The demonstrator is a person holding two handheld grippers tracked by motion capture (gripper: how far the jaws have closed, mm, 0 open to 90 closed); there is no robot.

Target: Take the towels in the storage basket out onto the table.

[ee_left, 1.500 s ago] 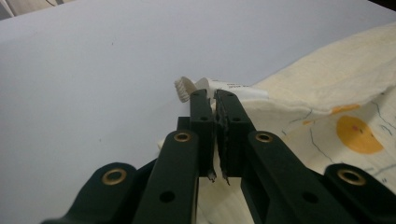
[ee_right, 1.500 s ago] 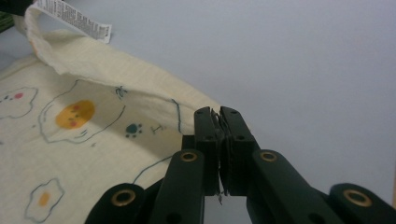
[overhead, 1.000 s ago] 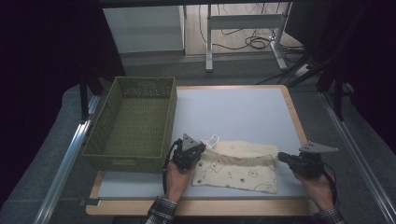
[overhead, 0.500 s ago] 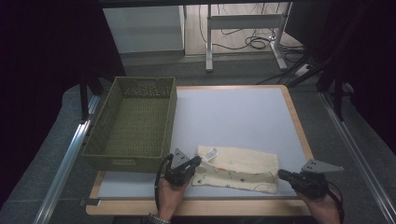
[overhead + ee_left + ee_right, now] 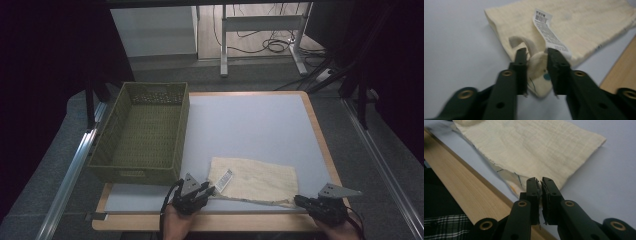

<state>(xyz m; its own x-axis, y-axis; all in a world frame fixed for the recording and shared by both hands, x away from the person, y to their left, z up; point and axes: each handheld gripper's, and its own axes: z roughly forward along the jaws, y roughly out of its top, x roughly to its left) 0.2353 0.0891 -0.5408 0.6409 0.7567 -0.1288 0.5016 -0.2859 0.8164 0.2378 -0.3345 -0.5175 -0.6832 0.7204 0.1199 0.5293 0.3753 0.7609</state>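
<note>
At the surface's [image 5: 260, 125] near edge, both tools, left [image 5: 206, 190] and right [image 5: 299, 200], pinch the cream cloth's [image 5: 255, 180] corners mid-fold; next, probably lift evenly forward.

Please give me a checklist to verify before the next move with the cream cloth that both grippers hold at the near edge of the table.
1. Left gripper pinches a bunched corner of the cream cloth: ok.
2. Right gripper is shut on the other near corner: ok.
3. White label is free of the left jaws: cannot tell, it runs down right beside one jaw.
4. Cloth lies flat between the two grips: ok, apart from the bunched corner.
5. Green basket is empty, in case the cloth goes there: ok.
6. Cloth stays on the white table, not over the wooden rim: ok.
</note>
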